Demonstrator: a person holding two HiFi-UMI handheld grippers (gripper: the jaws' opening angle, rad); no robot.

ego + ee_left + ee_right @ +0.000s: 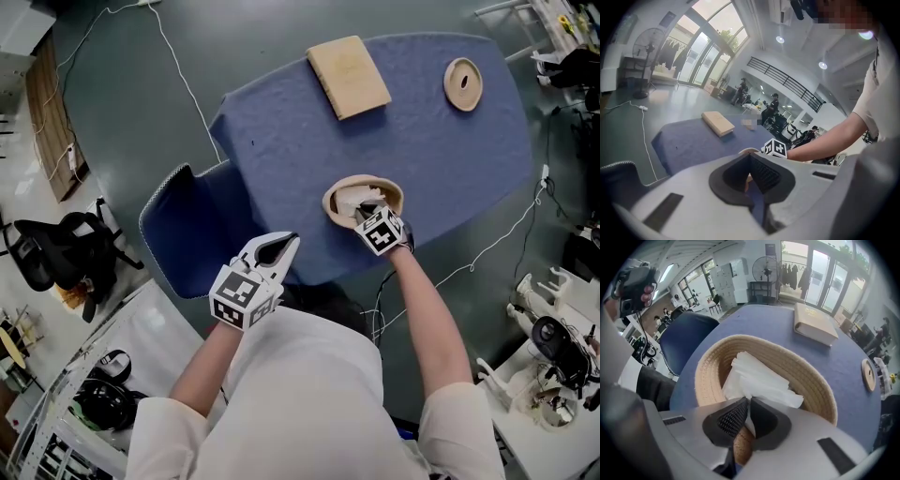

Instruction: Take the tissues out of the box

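Observation:
A round woven basket (pixel 330 202) stands near the front edge of the blue table (pixel 431 159). White tissues (pixel 354 199) lie piled in it. My right gripper (pixel 367 214) is at the basket's near rim. In the right gripper view its jaws (pixel 749 401) are shut on an edge of the tissues (pixel 759 378), just over the rim (pixel 806 369). My left gripper (pixel 286 242) hangs off the table, close to my body and left of the basket. Its jaws (pixel 751 157) are shut with nothing between them.
A tan box-shaped block (pixel 349 75) lies at the table's far side. A round wooden lid (pixel 463 83) sits to its right. A blue chair (pixel 183 234) stands against the table's left front corner. Cables run over the floor around the table.

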